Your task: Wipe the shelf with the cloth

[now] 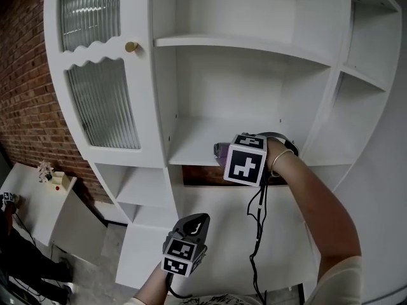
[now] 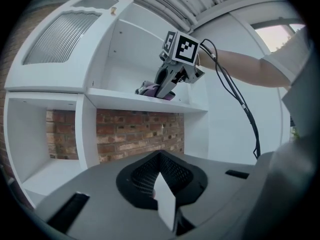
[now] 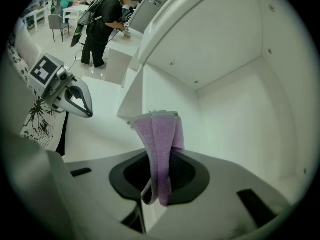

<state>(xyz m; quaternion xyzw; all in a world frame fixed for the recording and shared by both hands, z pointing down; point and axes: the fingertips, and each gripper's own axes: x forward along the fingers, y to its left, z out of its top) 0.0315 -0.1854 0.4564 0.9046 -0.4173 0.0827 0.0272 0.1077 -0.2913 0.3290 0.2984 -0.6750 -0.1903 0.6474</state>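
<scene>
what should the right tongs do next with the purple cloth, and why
Probably sweep the right tongs to the person's left along the shelf, pressing down. They are shut on the purple cloth, which sits on the board near its front right part, and most of the bare board lies to the left of it. The left tongs hang low, shut on nothing.

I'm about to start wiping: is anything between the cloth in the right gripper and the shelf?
Nothing visible. The right gripper holds the purple cloth right at the shelf, whose board looks bare. The left gripper hangs lower, clear of it.
</scene>
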